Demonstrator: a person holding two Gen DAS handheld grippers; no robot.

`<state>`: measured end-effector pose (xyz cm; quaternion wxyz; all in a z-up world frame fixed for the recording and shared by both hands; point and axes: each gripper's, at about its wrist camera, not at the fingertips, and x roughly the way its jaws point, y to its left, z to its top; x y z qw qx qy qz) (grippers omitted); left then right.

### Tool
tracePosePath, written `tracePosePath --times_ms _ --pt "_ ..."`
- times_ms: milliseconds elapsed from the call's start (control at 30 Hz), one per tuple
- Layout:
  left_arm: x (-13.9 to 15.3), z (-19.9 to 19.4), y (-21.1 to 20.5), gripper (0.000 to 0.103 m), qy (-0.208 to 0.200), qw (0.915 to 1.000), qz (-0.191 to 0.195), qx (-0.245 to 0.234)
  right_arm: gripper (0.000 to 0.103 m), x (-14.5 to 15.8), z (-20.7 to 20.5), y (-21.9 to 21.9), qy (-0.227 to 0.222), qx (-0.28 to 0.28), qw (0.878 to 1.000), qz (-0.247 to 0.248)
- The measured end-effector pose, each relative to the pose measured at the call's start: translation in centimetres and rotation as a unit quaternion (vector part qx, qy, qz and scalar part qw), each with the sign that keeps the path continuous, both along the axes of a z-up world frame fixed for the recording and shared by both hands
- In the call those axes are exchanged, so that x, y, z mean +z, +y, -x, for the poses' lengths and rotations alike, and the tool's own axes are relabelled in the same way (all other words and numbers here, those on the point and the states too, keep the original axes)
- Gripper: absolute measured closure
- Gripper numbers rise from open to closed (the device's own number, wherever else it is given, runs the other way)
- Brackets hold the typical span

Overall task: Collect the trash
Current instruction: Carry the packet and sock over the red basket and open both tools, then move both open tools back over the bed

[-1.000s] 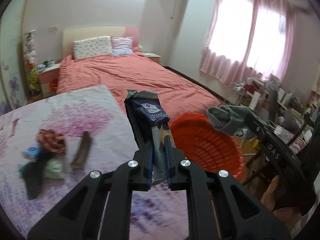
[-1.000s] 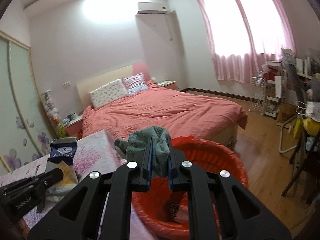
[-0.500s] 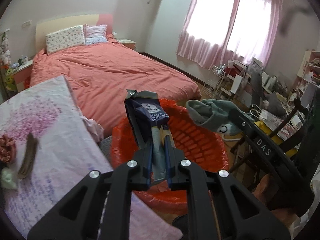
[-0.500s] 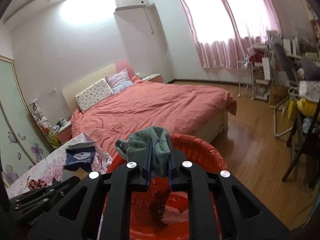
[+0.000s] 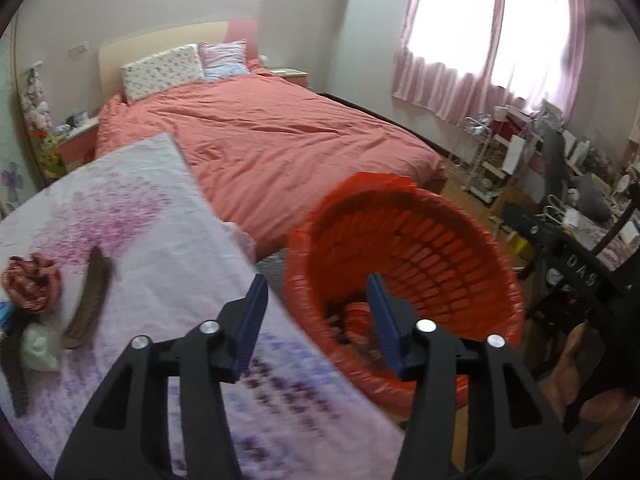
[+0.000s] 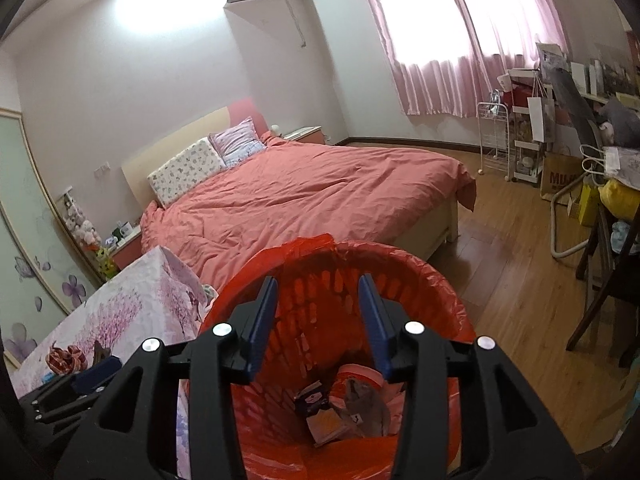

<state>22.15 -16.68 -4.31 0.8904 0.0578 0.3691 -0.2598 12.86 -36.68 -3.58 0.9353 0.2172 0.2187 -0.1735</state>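
- Far L on the floral tablecloth [image 5: 132, 216]: remaining trash pile [image 5: 28, 320] — striped red crumpled wrapper [image 5: 32, 282], whitish wad, dark mesh strip [image 5: 16, 372], bit of blue. All near the table's L edge, touching or overlapping.
- Just R of pile: long brown curved piece [image 5: 90, 296], lying flat, looks stiff-ish. I'd take it across the narrow mid-width, not by an end, or it'll swing.
- Wrapper and wad look light, soft, crushable; pinch the bulk at centre, no fragility worry. Mesh strip prob. floppy; grab mid-length so it doesn't drag the cloth.
- Left gripper [image 5: 316, 316]: jaws opening, nothing between them, poised over table edge and bin rim.
- Red basket w/ red liner [image 5: 404, 248]: on floor beside table, at foot of the pink bed [image 5: 280, 136].
- Right gripper [image 6: 318, 316]: jaws opening too, empty, pointing down into the basket [image 6: 436, 292].
- Bin bottom: dropped trash [image 6: 344, 404] — dark blue packet, grey cloth-like lump, pinkish packaging. Settled loose.
- My read: drop done w/ both hands; next pass is back L to the pile.
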Motion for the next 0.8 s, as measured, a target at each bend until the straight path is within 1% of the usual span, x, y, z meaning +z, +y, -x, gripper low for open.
tracePosePath --times_ms 100,267,400,500,600,700,767,800 --pt "0.0 0.0 1.8 0.045 -0.009 0.9998 -0.011 0.017 0.060 0.4 -0.4 0.7 0.003 0.009 1.000 0.007" --pt "0.2 0.1 5.1 0.043 -0.025 0.9982 -0.032 0.045 0.060 1.0 -1.1 2.6 0.008 0.033 0.999 0.021" --pt "0.7 -0.2 8.2 0.041 -0.032 0.9962 -0.035 0.072 0.060 1.3 -2.1 5.1 0.014 0.065 0.997 0.029" --pt "1.0 -0.2 11.3 0.041 -0.041 0.9937 -0.036 0.098 0.060 1.4 -3.0 7.5 0.021 0.096 0.995 0.035" --pt "1.2 -0.2 14.8 0.037 -0.049 0.9894 -0.038 0.131 0.060 1.3 -4.1 10.2 0.033 0.130 0.990 0.042" --pt "1.3 -0.1 18.7 0.034 -0.055 0.9831 -0.041 0.170 0.060 1.0 -5.3 13.2 0.048 0.166 0.984 0.044" --pt "1.1 -0.2 21.9 0.033 -0.054 0.9768 -0.043 0.202 0.060 0.7 -6.1 15.0 0.058 0.187 0.980 0.046" --pt "1.1 -0.3 22.8 0.033 -0.053 0.9752 -0.043 0.211 0.060 0.5 -6.6 16.1 0.066 0.200 0.976 0.047"
